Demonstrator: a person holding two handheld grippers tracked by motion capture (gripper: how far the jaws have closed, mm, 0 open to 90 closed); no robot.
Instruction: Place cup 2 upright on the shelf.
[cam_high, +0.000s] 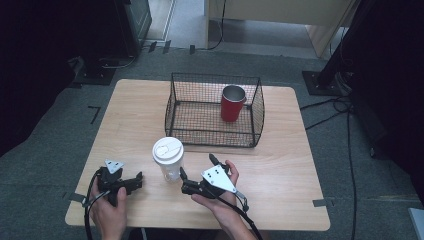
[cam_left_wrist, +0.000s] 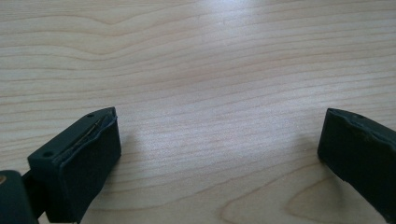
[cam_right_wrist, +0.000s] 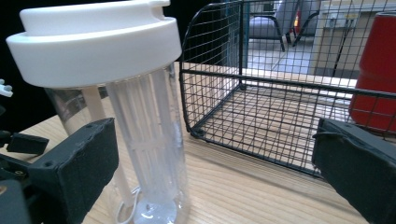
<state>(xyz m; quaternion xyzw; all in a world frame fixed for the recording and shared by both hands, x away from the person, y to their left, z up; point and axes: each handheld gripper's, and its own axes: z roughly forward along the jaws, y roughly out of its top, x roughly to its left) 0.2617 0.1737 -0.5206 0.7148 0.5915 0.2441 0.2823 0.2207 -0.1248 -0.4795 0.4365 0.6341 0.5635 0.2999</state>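
A clear tumbler (cam_high: 168, 160) with a white lid stands on the wooden table (cam_high: 280, 165), just in front of a black wire basket (cam_high: 215, 112). A red cup (cam_high: 233, 102) stands upright inside the basket at its right side. My right gripper (cam_high: 197, 166) is open, right of the tumbler and pointing at it. In the right gripper view the tumbler (cam_right_wrist: 140, 116) stands close against the left jaw, within the open right gripper (cam_right_wrist: 215, 158), with the basket (cam_right_wrist: 261, 107) and red cup (cam_right_wrist: 378, 74) beyond. My left gripper (cam_high: 133, 182) rests low at the front left, and the left gripper (cam_left_wrist: 219, 140) is open over bare wood.
The table's front edge (cam_high: 200, 227) lies just under both hands. Cables (cam_high: 330, 107) and a black stand base (cam_high: 322, 82) lie on the grey floor to the right. Bare wood (cam_high: 125, 115) stretches left of the basket.
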